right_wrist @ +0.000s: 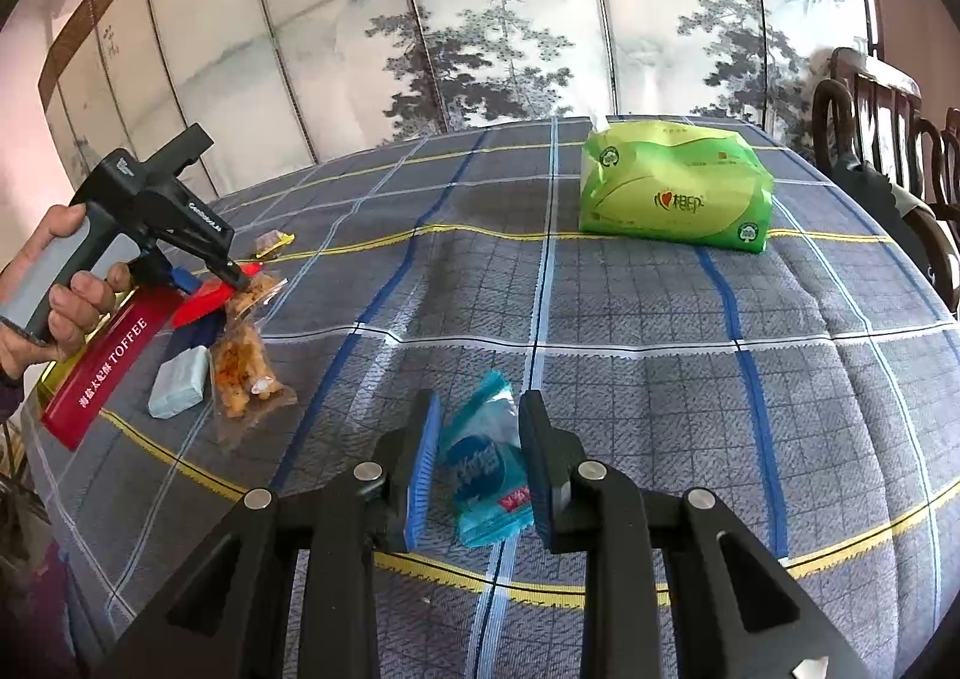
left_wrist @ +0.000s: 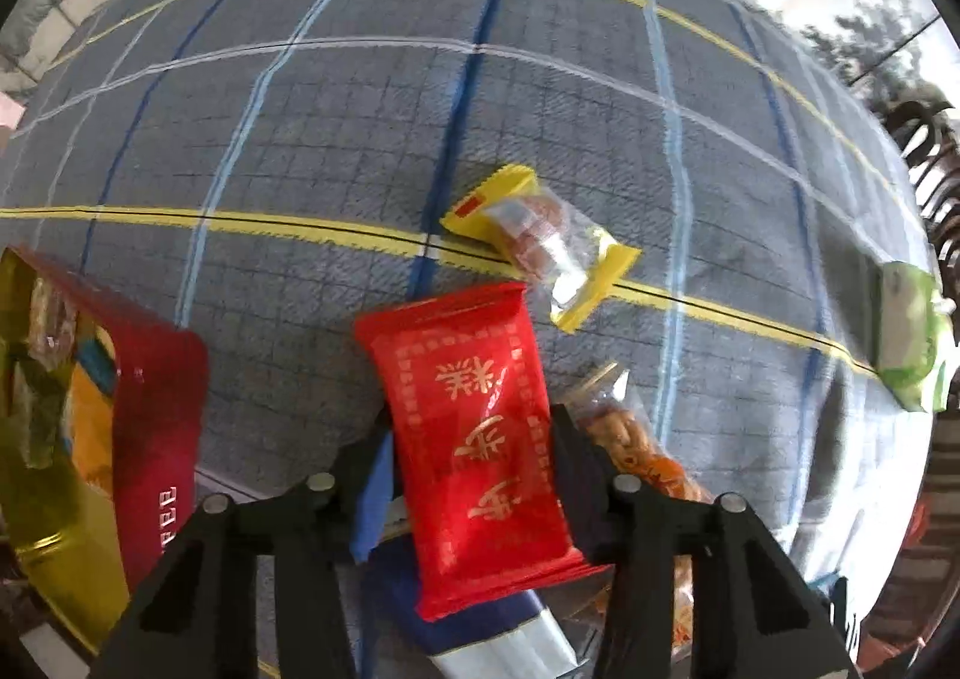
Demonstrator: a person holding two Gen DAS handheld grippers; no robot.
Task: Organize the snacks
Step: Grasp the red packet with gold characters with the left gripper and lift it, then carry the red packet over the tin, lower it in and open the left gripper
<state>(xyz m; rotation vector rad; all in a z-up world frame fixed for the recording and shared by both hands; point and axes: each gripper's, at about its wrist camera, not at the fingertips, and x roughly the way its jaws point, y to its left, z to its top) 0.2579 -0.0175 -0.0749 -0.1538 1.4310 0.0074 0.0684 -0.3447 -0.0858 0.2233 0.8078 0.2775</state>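
1. Our left hand-held gripper grips the red packet just beside the toffee box; the slick wrapper could slip out.
2. Our right hand-held gripper pinches the blue packet above the desk; we could crush it.

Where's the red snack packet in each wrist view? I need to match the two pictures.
Left wrist: red packet at bottom centre, between the left gripper fingers.
Right wrist: red packet far left, a small red sliver at the left gripper's tips, beside the toffee box.
Shared landmark: the green tissue pack, right edge in the left view, upper right in the right view.
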